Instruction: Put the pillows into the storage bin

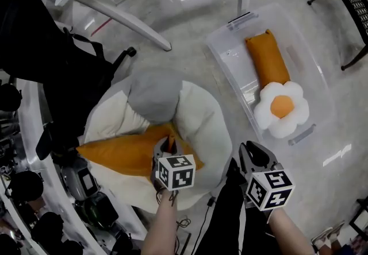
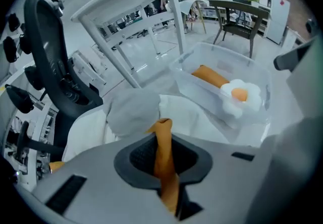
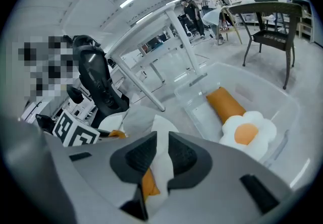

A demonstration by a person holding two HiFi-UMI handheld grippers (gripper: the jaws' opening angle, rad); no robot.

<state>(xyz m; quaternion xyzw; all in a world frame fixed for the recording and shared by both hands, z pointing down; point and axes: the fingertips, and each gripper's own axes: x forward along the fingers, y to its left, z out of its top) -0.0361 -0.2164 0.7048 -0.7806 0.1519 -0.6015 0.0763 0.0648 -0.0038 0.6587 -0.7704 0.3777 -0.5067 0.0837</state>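
My left gripper (image 1: 167, 146) is clamped on a corner of the orange pillow (image 1: 123, 153), which lies on a white cushion (image 1: 201, 116) on the glossy grey floor (image 1: 190, 12). My right gripper (image 1: 253, 155) is slightly parted and empty. The clear storage bin (image 1: 221, 47), far right, holds a flower pillow (image 1: 282, 107).
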